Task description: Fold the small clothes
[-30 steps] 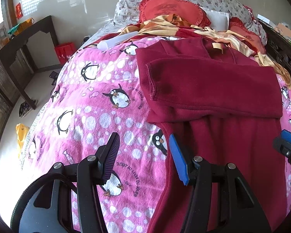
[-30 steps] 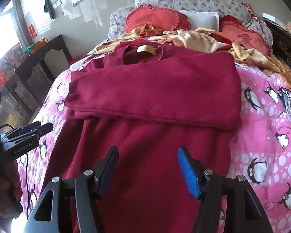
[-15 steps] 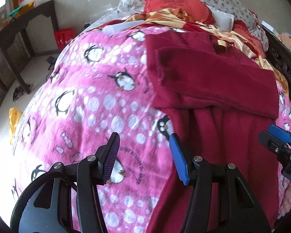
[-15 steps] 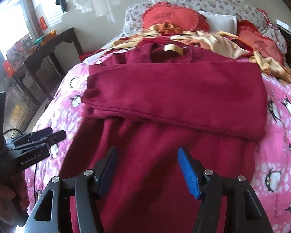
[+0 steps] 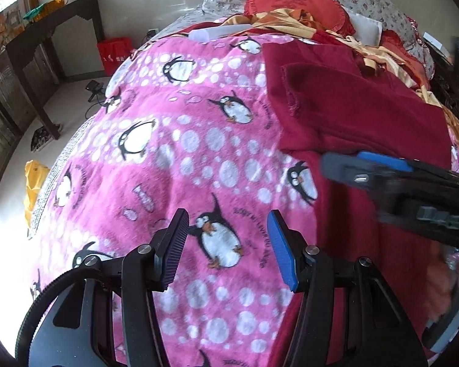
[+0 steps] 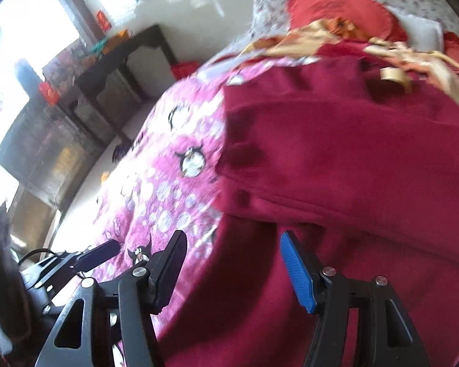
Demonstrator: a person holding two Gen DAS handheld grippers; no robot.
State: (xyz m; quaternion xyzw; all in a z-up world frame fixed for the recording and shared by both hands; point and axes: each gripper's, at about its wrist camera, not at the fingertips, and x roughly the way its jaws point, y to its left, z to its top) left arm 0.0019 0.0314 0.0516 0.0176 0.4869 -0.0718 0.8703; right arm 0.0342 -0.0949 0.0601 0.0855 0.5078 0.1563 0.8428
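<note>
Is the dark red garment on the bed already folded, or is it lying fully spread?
Partly folded. On the dark red garment an upper layer lies across the body, ending in a folded edge, while the lower part still lies flat on the penguin blanket.

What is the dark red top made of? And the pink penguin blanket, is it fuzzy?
The dark red top looks like soft knit or fleece cloth, matte: it folds thickly and shows a stitched hem. The pink penguin blanket looks like plush fleece, probably fuzzy: its printed dots and penguins have soft, slightly blurred edges. Neither can be told for certain by sight.

Left gripper (image 5: 228, 244) and right gripper (image 6: 232, 264) both point steeply downward, jaws parted and empty.
</note>
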